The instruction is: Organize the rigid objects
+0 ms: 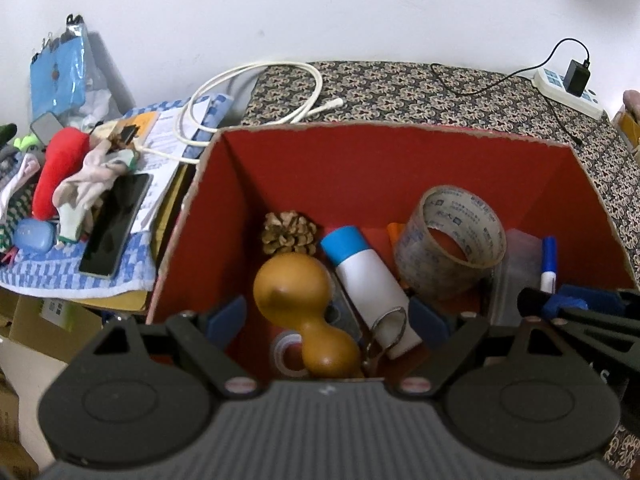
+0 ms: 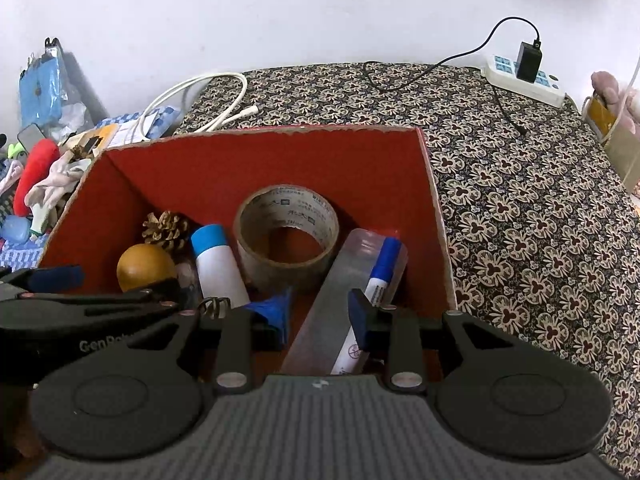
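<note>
An open red-lined cardboard box [image 1: 360, 176] [image 2: 240, 168] lies under both grippers. In it are a tan gourd [image 1: 296, 292] [image 2: 144, 270], a pine cone [image 1: 290, 232] [image 2: 166, 230], a white bottle with a blue cap [image 1: 368, 280] [image 2: 218, 264], a brown tape roll [image 1: 424, 264] [image 2: 280, 276], a clear plastic case [image 1: 516, 268] [image 2: 336, 304] and a blue-capped marker [image 1: 549, 256] [image 2: 382, 268]. My left gripper [image 1: 328, 316] [image 2: 112, 284] hangs wide open over the gourd and bottle. My right gripper [image 2: 318, 312] [image 1: 554, 300] is narrowly open astride the case and marker. Red shows between its left pad and the case.
Left of the box a checked cloth carries a black phone [image 1: 116, 228], a red plush [image 1: 60, 172], rags and papers. A white cable [image 1: 248, 92] loops behind. The patterned cloth [image 2: 540, 220] spreads to the right, with a power strip and charger [image 2: 524, 80] at the back and a paper bag [image 2: 620, 148].
</note>
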The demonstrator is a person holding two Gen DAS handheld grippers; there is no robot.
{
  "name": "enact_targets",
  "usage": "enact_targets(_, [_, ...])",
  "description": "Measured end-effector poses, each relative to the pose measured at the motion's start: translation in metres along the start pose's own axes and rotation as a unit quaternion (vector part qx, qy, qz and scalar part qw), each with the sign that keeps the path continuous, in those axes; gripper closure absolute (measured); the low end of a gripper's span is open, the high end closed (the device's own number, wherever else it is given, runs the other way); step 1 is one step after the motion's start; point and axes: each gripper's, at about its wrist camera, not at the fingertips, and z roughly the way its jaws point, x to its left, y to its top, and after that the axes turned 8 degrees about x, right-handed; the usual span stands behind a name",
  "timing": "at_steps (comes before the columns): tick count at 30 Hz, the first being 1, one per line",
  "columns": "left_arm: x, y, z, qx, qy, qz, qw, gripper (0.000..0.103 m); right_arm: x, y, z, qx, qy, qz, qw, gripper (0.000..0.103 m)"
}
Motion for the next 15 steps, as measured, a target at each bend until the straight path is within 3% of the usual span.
enact_targets(15, [-0.0033,-0.007,-0.0012,0.003,-0.003,0.001,1.0,0.013,0.0006,-0.004,-0.0037,-0.002,0.004,-0.002,1.0,0.088])
